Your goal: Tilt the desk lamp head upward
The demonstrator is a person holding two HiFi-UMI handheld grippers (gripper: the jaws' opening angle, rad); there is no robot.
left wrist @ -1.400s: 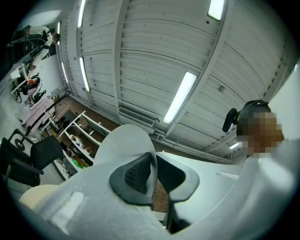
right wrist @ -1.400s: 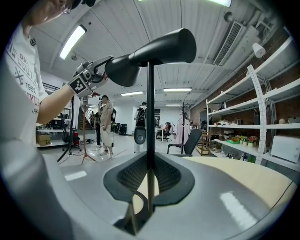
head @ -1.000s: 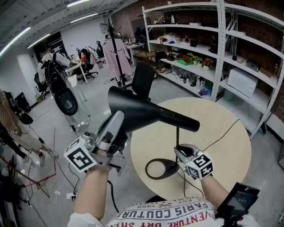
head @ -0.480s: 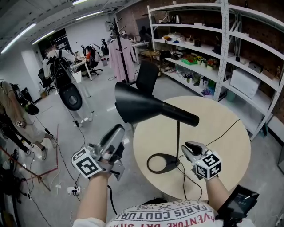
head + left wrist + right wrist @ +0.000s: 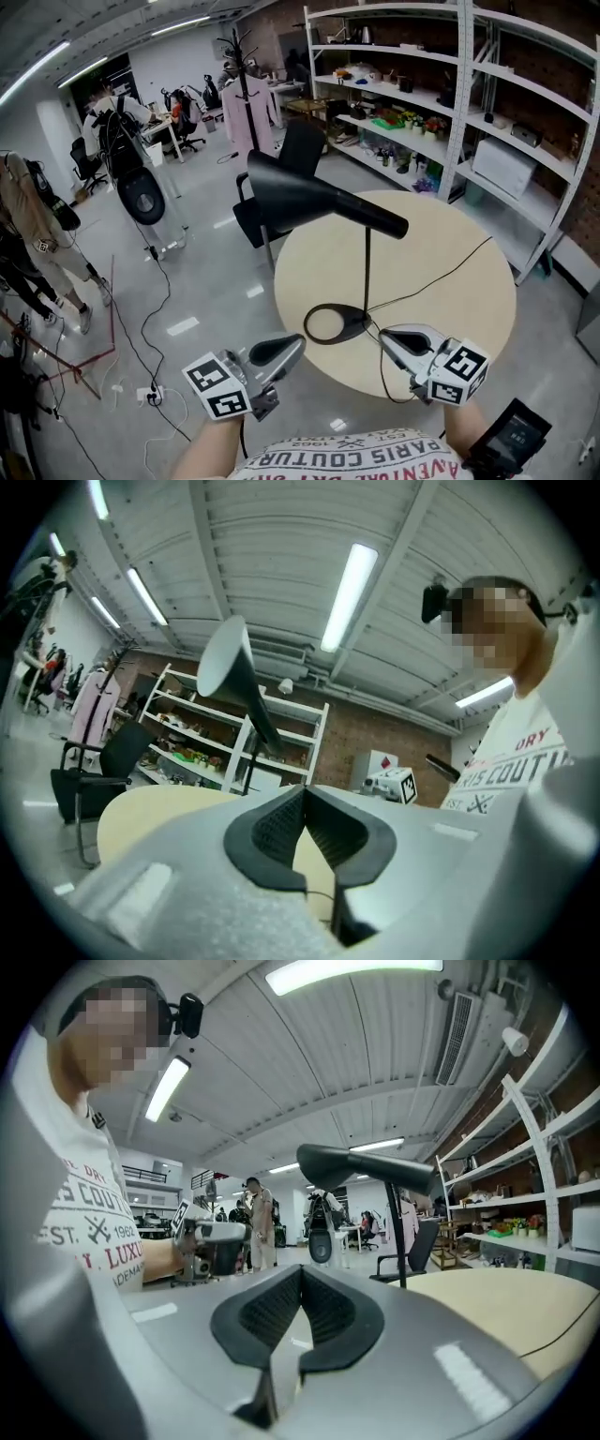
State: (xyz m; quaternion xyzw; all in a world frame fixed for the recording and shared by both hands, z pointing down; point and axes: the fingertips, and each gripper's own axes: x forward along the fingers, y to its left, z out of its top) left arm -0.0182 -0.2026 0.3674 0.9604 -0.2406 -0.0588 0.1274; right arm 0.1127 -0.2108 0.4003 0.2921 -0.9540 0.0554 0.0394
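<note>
Left claw [image 5: 292, 344] withdrawn from matte black conical lamp head [image 5: 298, 193], now closed, empty; right claw [image 5: 384, 334] closed, empty.

Desk lamp [image 5: 366, 246]: all black, matte. Head [image 5: 300, 199]: long cone, wide mouth at left, tapering to narrow tail at right, joined near tail to top of thin stem [image 5: 367, 281]. Stem straight, upright. Base [image 5: 336, 323]: flat open ring, resting on round pale worktop [image 5: 450, 309] near its left front edge. Mouth end overhangs past worktop edge. Thin black cord [image 5: 441, 277] runs from base across worktop toward right.
</note>
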